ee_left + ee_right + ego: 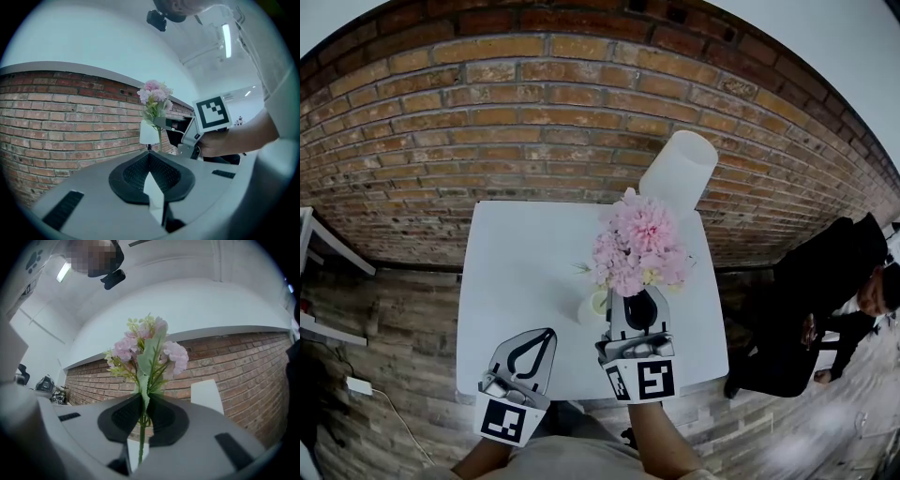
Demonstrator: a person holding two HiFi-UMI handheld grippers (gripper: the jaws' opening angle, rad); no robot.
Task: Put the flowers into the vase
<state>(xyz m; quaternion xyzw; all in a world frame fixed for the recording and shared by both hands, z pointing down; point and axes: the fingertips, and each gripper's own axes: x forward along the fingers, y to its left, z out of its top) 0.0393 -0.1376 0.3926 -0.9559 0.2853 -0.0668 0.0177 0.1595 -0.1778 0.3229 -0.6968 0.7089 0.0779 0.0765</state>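
- Right gripper [638, 298] clenched on the green stem [141, 437] of a bunch of pink flowers [637, 246]. The blooms stand above the jaws and the cut end hangs free below them, over the white table [516, 272].
- The stem's long axis runs close to upright in the right gripper view, square across the jaws and leaning only a little. The flowers [150, 350] rise straight up from the grip.
- The tall white vase [678, 172] stands at the table's far edge by the brick wall. It is ahead of the right gripper, a little to its right and beyond the blooms. In the right gripper view the vase [206, 394] sits to the right of the stem and apart from it.
- The flowers are not yet in the vase. By the look of it, the coming move is a carry forward and to the right. The stem's end must go high enough to clear the rim, and the stem must stay upright to drop into the mouth.
- Left gripper [547, 336] empty, with its jaw tips pressed together, over the near part of the table. It is well apart from the vase, so the right hand is the nearer one.
- Seen from the left gripper [149, 152], the vase [148, 132] lies straight ahead, just left of the held stem.
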